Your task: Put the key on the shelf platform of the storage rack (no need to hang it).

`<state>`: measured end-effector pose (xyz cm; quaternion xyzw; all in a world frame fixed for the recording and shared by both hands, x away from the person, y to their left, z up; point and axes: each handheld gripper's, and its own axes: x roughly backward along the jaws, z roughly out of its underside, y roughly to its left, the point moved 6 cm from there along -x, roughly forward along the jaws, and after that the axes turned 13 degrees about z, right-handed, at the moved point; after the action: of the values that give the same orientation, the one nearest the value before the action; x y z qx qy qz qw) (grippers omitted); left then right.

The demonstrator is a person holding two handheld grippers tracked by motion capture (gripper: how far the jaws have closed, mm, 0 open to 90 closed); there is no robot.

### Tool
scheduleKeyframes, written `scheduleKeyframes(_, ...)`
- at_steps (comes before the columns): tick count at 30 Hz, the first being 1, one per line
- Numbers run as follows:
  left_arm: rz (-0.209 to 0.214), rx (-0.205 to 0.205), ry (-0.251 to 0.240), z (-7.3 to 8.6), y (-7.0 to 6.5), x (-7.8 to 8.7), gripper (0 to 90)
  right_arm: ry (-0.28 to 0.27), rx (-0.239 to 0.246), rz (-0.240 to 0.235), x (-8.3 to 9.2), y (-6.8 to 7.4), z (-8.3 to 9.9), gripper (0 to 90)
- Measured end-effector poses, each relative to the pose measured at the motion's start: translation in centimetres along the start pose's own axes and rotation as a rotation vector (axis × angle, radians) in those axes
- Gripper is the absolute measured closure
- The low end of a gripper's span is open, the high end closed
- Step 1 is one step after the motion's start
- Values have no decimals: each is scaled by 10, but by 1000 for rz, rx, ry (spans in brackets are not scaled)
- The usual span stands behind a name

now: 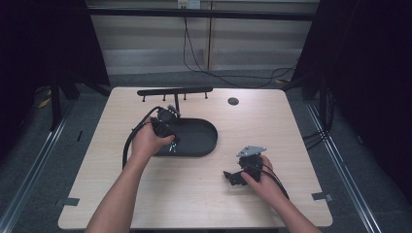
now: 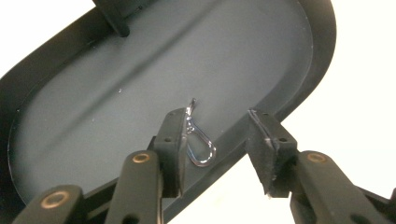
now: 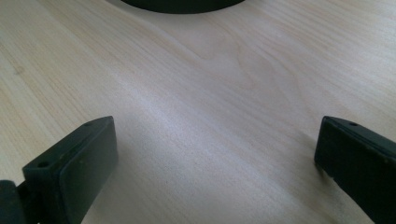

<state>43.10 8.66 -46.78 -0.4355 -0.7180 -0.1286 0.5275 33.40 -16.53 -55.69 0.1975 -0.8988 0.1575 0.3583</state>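
A black oval tray lies near the middle of the light wooden table. My left gripper hangs over the tray's near left rim. In the left gripper view its jaws stand apart above the tray. A small silver wire clip rests against the left pad and is not pressed by the right one. My right gripper lies low at the table's front right. Its jaws are wide open over bare wood, with nothing between them.
A black bar with several pegs stands on a post at the tray's far end, and the post's foot sits in the tray. A round black grommet sits at the back. Cables trail from both grippers.
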Motion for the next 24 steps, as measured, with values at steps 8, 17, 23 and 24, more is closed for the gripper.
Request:
scheduleKeyframes(8,4,-9,-22,8,-2,2,498,0,0,0,0,0,0,0)
scheduleKeyframes(17,19,-17,-55,16,-5,0,369,0,0,0,0,0,0,0)
scheduleKeyframes(23,25,-24,-65,19,-6,1,325,0,0,0,0,0,0,0)
scheduleKeyframes(24,26,-27,-67,20,-7,1,318,0,0,0,0,0,0,0)
